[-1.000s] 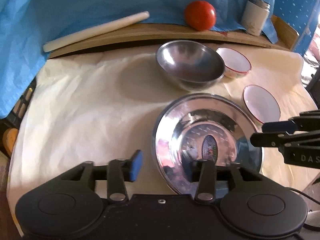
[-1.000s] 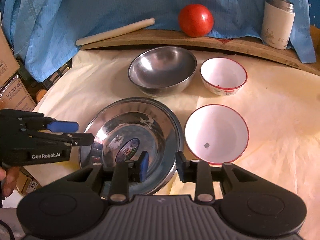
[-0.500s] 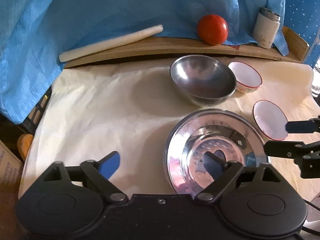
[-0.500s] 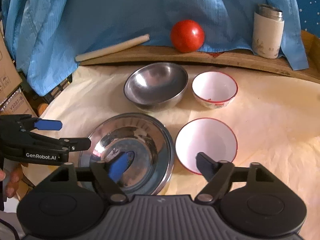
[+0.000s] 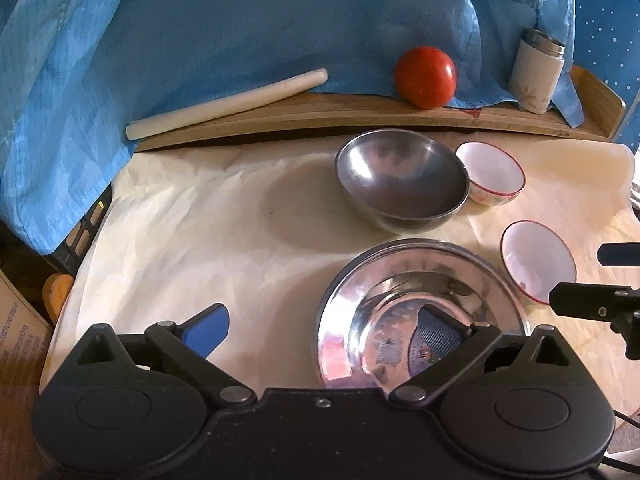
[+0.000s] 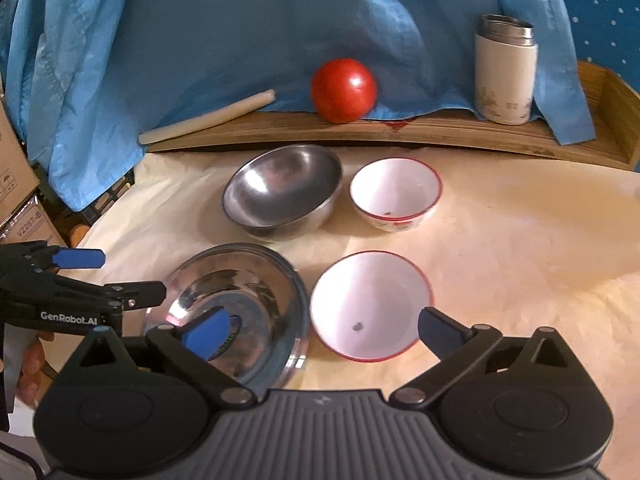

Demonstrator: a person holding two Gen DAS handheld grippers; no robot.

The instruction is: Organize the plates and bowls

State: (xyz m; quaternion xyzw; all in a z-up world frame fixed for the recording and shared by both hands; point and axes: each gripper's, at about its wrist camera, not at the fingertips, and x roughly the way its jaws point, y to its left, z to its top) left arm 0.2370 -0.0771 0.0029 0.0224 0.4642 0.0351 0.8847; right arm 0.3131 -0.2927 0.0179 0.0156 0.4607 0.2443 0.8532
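A shiny steel plate (image 5: 404, 280) (image 6: 256, 280) lies near the table's front. Behind it stands a steel bowl (image 5: 400, 184) (image 6: 280, 192). A white red-rimmed bowl (image 5: 492, 176) (image 6: 396, 192) stands beside the steel bowl. A second white red-rimmed bowl (image 5: 536, 260) (image 6: 368, 300) stands right of the plate. My left gripper (image 5: 324, 326) is open and empty, its right finger above the plate's near edge. My right gripper (image 6: 322, 330) is open and empty, its fingers straddling the near white bowl from above. Each gripper shows in the other's view, the left (image 6: 120, 276) and the right (image 5: 592, 280).
A wooden board (image 6: 400, 132) runs along the back with a red tomato (image 6: 344, 90), a white rolling pin (image 6: 208, 122) and a white flask (image 6: 506, 68). Blue cloth (image 6: 200, 32) hangs behind. Cardboard boxes (image 6: 16, 208) stand at the left. Cream paper (image 6: 520, 240) covers the table.
Both grippers have opened from nearly shut to wide open and have drawn back and up from the plate.
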